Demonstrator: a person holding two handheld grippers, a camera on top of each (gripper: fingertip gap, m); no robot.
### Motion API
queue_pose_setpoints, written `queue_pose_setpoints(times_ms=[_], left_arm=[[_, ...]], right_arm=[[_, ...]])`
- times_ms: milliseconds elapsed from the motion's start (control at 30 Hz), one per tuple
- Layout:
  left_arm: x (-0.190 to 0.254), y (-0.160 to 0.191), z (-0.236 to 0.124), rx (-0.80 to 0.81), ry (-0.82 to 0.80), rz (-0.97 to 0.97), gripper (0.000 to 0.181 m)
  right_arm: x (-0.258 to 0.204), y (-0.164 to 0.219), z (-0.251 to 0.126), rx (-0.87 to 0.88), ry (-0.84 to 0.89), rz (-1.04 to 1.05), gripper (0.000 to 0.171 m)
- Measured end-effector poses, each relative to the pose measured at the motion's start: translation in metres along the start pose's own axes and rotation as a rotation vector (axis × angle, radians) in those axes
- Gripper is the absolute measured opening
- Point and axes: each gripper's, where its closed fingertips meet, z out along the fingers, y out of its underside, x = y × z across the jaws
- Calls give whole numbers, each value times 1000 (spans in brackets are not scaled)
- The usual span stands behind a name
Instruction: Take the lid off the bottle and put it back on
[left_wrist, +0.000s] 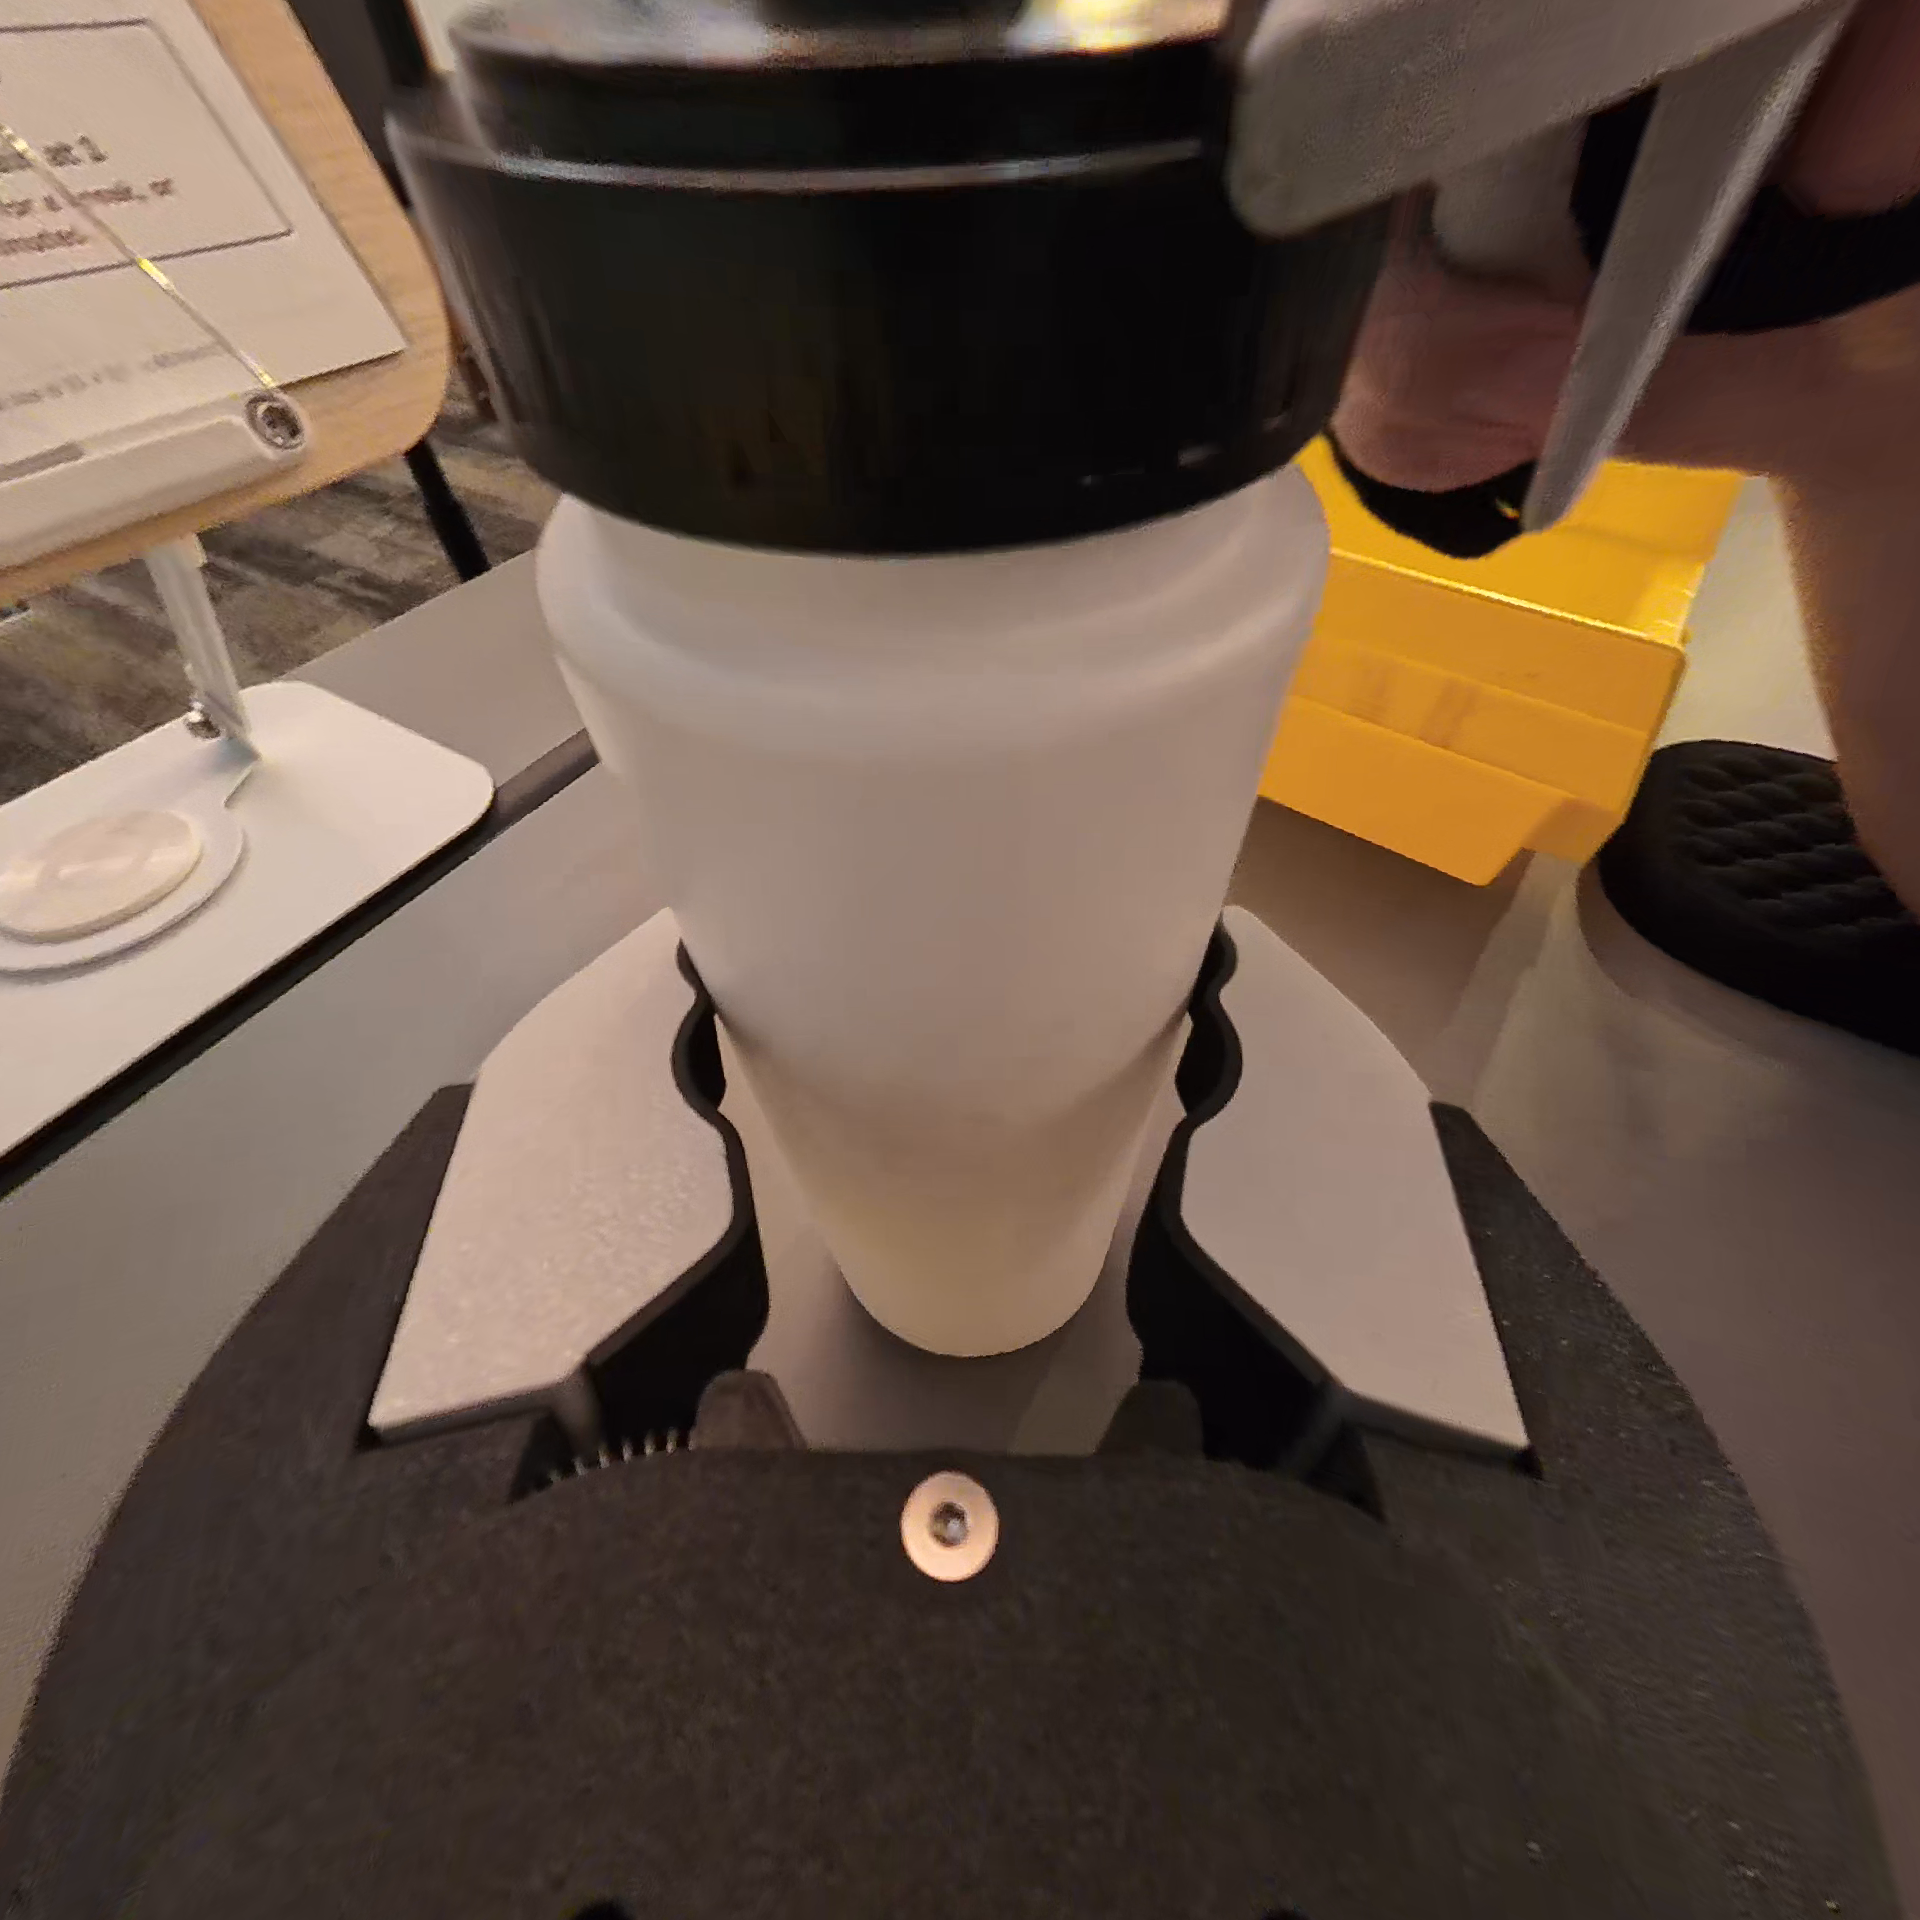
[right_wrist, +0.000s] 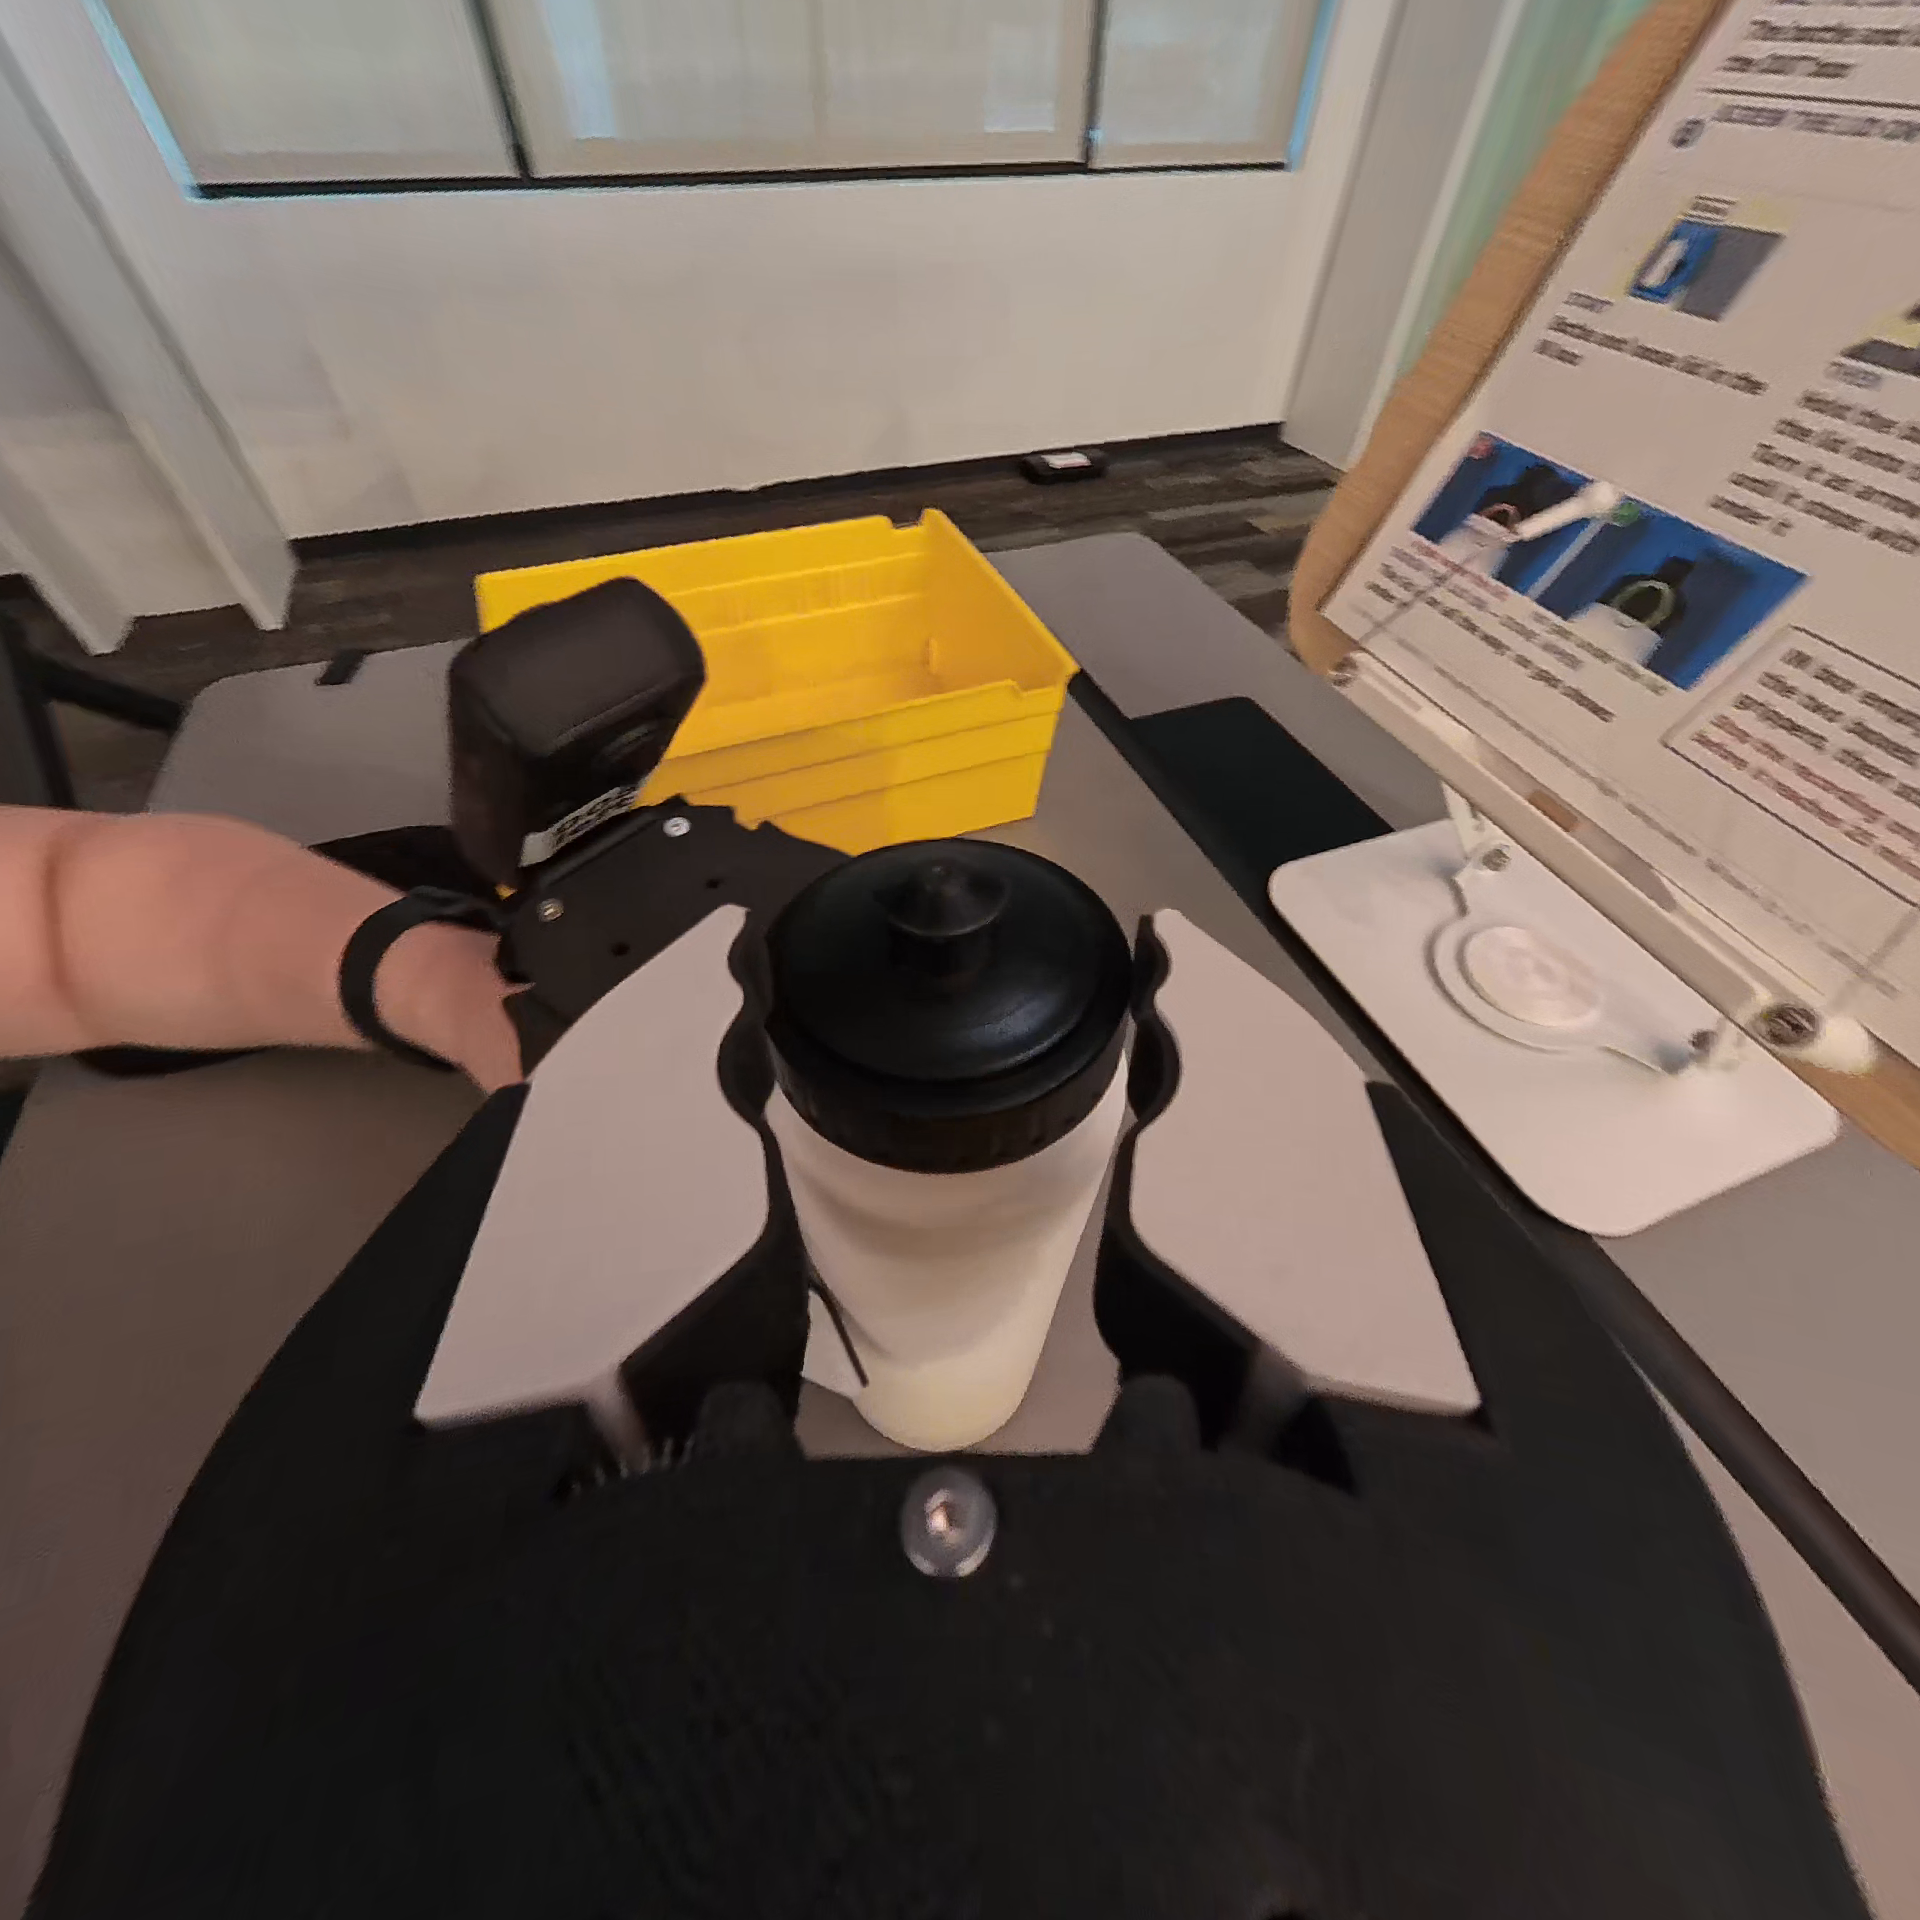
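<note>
1. Left wrist view: the left gripper (left_wrist: 954, 997) is clamped round the lower body of the white bottle (left_wrist: 935, 831), its dark pads pressed against both sides. The bottle stands upright on the grey table (left_wrist: 208, 1299).
2. The black lid (left_wrist: 883, 312) sits on the bottle's top, filling the upper part of this view. At its right edge a grey finger (left_wrist: 1455, 114) of the right gripper lies against the lid, with a person's hand (left_wrist: 1455, 384) behind it.
3. A yellow bin (left_wrist: 1475, 686) stands on the table behind the bottle to the right, and a white sign stand (left_wrist: 208, 790) to the left.
4. Right wrist view: the right gripper (right_wrist: 943, 997) looks down on the bottle (right_wrist: 935, 1268) from above, its fingers closed on either side of the lid (right_wrist: 945, 997), touching it.
5. The lid's spout points up, and the lid is seated on the bottle's neck.
6. The left gripper's black body (right_wrist: 623, 894) comes in from the left at the bottle's side, held by a hand (right_wrist: 208, 935), with its camera on top.
7. The yellow bin (right_wrist: 831, 665) lies beyond the bottle; the sign stand (right_wrist: 1558, 1091) rests at right with its printed board tilted above it.
</note>
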Motion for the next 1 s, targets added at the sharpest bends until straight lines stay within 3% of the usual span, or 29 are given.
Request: queue_pose_setpoints(times_ms=[133,200,433,500,733,900,1000], left_arm=[[-5,0,-2,2,-35,-27,87],[-3,0,-2,13,-9,-4,87],[48,2,-6,33,345,124,87],[49,1,-5,27,335,120,87],[8,0,-1,14,91,29,87],[6,1,-1,-3,53,59,87],[13,1,-2,-14,107,67,87]], right_arm=[[4,-3,6,-4,143,10,68],[1,-3,6,-3,121,-26,68],[-30,7,-27,7,-348,-32,68],[-33,7,-32,17,-406,-5,65],[0,1,-17,-61,-40,29,81],[-4,9,-6,-148,67,50,76],[-7,14,-5,-185,38,-4,73]])
